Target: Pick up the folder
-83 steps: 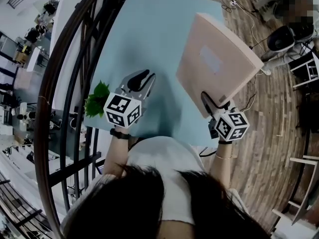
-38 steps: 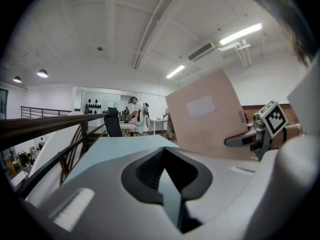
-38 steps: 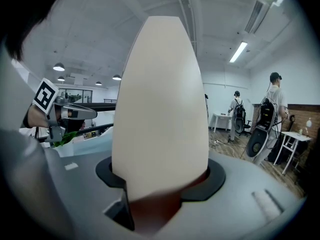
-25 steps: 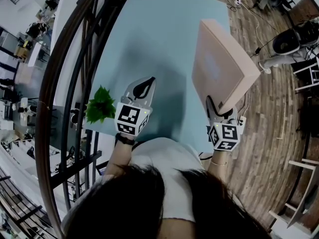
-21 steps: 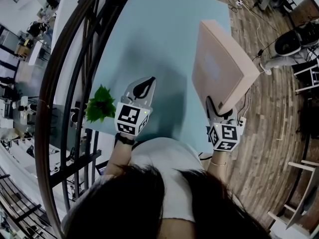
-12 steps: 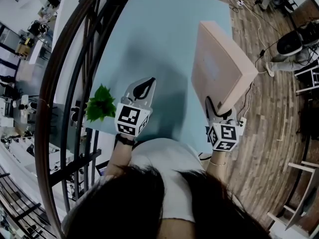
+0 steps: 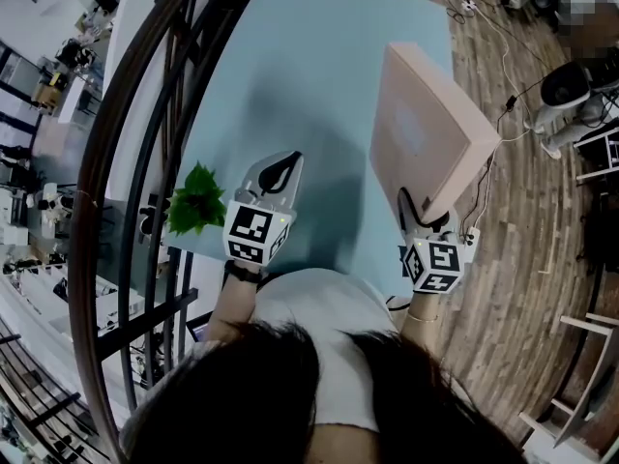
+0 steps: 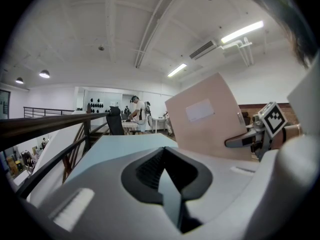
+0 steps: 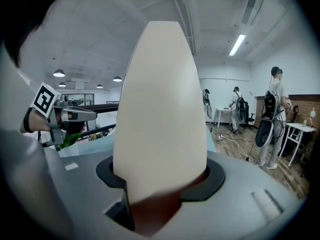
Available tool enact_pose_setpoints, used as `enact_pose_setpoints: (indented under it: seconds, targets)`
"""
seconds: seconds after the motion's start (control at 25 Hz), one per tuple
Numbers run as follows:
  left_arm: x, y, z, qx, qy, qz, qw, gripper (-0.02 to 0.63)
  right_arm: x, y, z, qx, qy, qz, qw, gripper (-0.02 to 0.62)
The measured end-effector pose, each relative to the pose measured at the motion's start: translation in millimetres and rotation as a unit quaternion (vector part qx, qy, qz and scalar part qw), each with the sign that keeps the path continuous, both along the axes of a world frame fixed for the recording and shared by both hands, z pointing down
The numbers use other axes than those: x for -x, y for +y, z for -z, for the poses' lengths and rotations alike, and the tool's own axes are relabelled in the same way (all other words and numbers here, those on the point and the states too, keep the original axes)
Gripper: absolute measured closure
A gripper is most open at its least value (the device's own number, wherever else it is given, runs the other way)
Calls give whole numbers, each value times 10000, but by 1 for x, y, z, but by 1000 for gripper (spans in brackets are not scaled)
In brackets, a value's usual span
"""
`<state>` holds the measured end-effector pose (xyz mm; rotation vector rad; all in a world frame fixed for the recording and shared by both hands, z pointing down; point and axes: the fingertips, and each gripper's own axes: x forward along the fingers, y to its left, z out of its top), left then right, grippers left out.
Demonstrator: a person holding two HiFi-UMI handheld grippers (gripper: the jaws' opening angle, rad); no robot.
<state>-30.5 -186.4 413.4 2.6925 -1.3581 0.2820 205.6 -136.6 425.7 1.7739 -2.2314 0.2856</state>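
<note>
Pale pink card, stiff and box-thick: the folder (image 7: 426, 129) stands tilted on edge, held up over the right side of the light blue bench (image 7: 309, 56). The right gripper (image 7: 418, 209) is clamped on its near lower corner. It looks light but long, so it may swing; mid-spine would be steadier. The smooth faces could slip. The left gripper (image 7: 279, 165) is pinched together, empty.
</note>
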Motion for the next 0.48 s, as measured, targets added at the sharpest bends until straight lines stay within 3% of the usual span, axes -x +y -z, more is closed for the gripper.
enact_pose_setpoints:
  seconds: [0.48]
  targets:
    - [5,-1,-5,32,-15,7,10000,549,3,-2,-7,88,-150,-34,9998,342]
